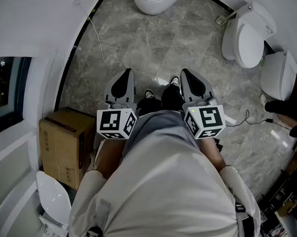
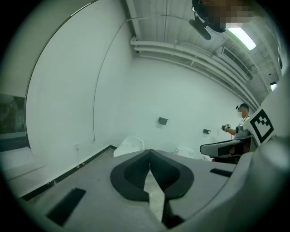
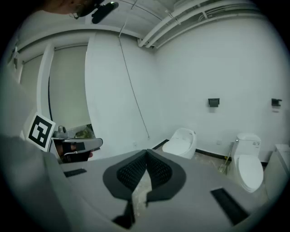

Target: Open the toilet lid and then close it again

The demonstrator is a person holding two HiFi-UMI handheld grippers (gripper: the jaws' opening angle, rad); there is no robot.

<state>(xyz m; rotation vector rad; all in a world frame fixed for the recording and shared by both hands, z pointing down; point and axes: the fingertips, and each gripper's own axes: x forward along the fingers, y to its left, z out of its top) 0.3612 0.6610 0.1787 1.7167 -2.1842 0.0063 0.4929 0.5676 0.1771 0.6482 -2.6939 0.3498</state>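
Both grippers are held side by side close to the person's body, pointing out over the grey marble floor. My left gripper (image 1: 129,71) (image 2: 150,152) is shut, pads together with nothing between them. My right gripper (image 1: 183,71) (image 3: 146,152) is also shut and empty. A white toilet with a tank (image 1: 247,37) (image 3: 249,166) stands ahead to the right, well beyond both grippers, and its lid looks lowered. A second white toilet (image 1: 155,1) (image 3: 181,141) (image 2: 129,146) stands straight ahead by the wall. Neither gripper touches a toilet.
A cardboard box (image 1: 66,145) sits at the left by the curved white wall, with a white seat part (image 1: 53,197) behind it. Another white toilet (image 1: 279,74) and cables (image 1: 255,120) lie at the right. A toilet brush (image 3: 225,165) leans by the tank toilet. Another person (image 2: 243,123) stands far off.
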